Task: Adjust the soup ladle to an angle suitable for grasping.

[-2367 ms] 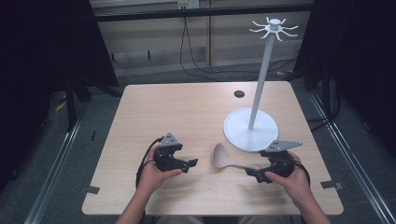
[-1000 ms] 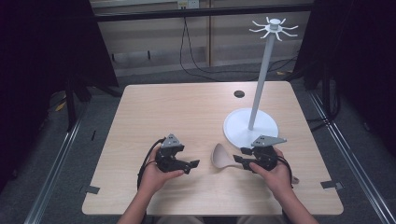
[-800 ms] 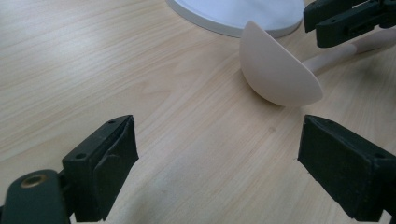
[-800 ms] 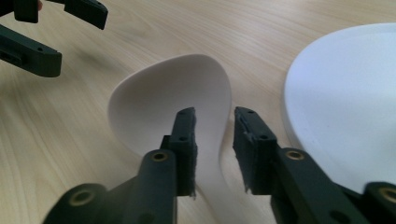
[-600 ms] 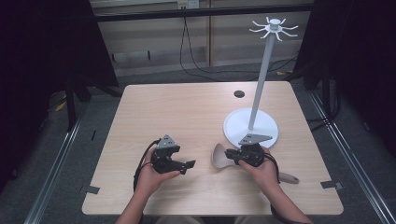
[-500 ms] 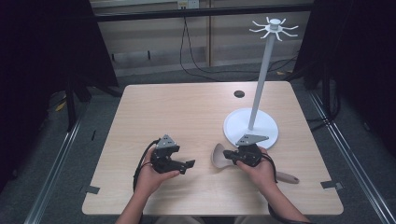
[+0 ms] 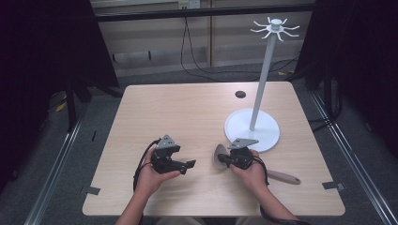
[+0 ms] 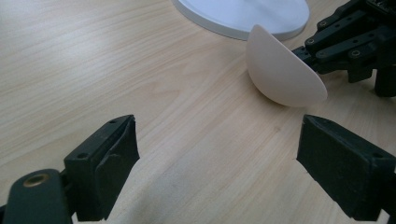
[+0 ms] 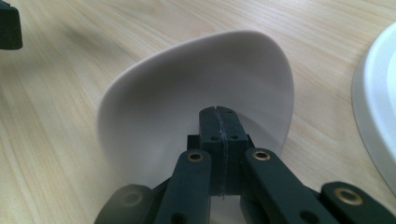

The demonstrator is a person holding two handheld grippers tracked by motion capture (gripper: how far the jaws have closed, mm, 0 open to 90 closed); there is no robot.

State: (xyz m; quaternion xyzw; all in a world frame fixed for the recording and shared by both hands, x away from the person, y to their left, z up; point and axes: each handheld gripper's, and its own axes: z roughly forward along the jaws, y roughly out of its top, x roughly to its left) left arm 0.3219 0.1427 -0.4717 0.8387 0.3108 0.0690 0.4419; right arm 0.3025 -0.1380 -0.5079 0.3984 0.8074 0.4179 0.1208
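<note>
Your right gripper (image 7: 224, 160) has travelled left along the spoon (image 7: 219, 155), from the handle end near the surface's right edge up to the bowl. At the start it sat by the handle with the pale bowl lying clear to its left; now its fingers are pressed together right at the bowl, and the handle (image 7: 283, 176) lies exposed behind your right hand (image 7: 250, 169). The bowl has tipped up on edge. Your left gripper (image 7: 188, 165) has shifted only slightly.
</note>
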